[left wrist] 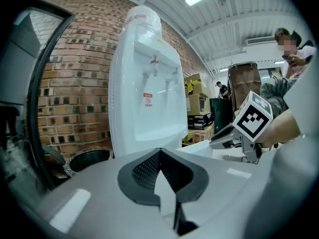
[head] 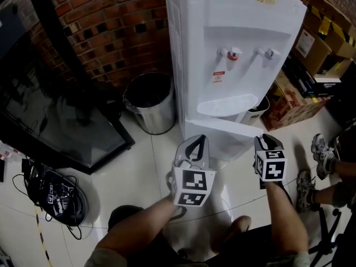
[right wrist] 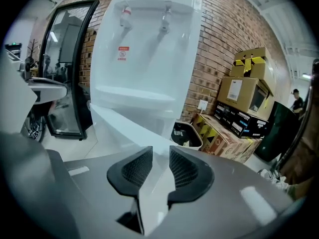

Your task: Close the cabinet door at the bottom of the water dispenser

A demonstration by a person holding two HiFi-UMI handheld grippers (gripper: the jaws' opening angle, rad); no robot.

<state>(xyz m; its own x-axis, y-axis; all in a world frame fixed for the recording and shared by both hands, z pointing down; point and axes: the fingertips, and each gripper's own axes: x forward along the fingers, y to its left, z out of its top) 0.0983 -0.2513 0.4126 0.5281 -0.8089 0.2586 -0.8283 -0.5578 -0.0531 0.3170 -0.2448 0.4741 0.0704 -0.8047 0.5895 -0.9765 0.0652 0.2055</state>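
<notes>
The white water dispenser (head: 233,38) stands against the brick wall. Its bottom cabinet door (head: 222,131) is swung out toward me. In the right gripper view the door's (right wrist: 124,126) free edge runs in between the pads of my right gripper (right wrist: 160,156), which close on it. In the head view that gripper (head: 266,142) sits at the door's right end. My left gripper (head: 196,143) hovers in front of the door, apart from it. Its tips meet with nothing between them (left wrist: 159,153). The left gripper view shows the right gripper (left wrist: 219,141) at the door's edge.
A steel waste bin (head: 150,102) stands left of the dispenser, and a small lined bin (head: 257,111) right of it. Cardboard boxes (head: 311,65) are stacked at the right. A dark glass-fronted unit (head: 50,121) fills the left. Cables (head: 55,199) lie on the floor. A person's shoes (head: 320,149) are at the right.
</notes>
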